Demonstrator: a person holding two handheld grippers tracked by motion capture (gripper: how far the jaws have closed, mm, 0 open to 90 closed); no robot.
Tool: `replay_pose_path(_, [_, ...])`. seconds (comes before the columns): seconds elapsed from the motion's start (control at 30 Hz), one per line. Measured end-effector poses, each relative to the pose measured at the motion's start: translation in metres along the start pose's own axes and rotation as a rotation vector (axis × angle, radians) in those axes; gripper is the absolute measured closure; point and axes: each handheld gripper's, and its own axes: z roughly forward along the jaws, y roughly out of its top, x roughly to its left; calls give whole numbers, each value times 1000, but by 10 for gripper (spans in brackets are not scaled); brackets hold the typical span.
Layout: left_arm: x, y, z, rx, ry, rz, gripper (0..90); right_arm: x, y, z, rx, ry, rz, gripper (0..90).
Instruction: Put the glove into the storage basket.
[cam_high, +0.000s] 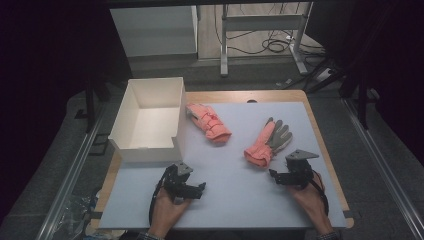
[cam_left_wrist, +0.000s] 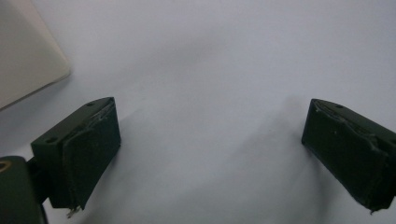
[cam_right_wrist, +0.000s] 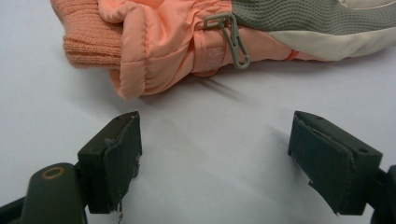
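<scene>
1. Your surface (cam_high: 235, 195) is a pale sheet on a wooden top, in a dim room with cables on the floor behind.
2. The white box (cam_high: 150, 120) stands open at the far left.
3. Two pink gloves lie apart: one (cam_high: 209, 121) beside the box, the other (cam_high: 267, 140) to the right.
4. Your right tool (cam_high: 282, 176), jaws spread and empty, sits just short of the right glove's cuff (cam_right_wrist: 88, 44); the glove's long axis runs across the jaws.
5. Your left tool (cam_high: 192, 189) is released too, over bare surface.
</scene>
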Motion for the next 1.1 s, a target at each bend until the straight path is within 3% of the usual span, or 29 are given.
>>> replay_pose_path(0.4, [0, 0, 0, 0, 2, 0, 44, -10, 5, -11, -22, 15, 34, 274])
replay_pose_path(0.57, [0, 0, 0, 0, 2, 0, 44, -16, 14, -18, -50, 10, 35, 323])
replay_pose_path(0.73, [0, 0, 0, 1, 2, 0, 44, -24, 38, -21, -71, 21, 52, 400])
replay_pose_path(0.97, [0, 0, 0, 0, 2, 0, 44, -32, 60, -10, -55, 28, 81, 454])
replay_pose_path(1.1, [0, 0, 0, 0, 2, 0, 44, -36, 70, 5, -38, 8, 88, 457])
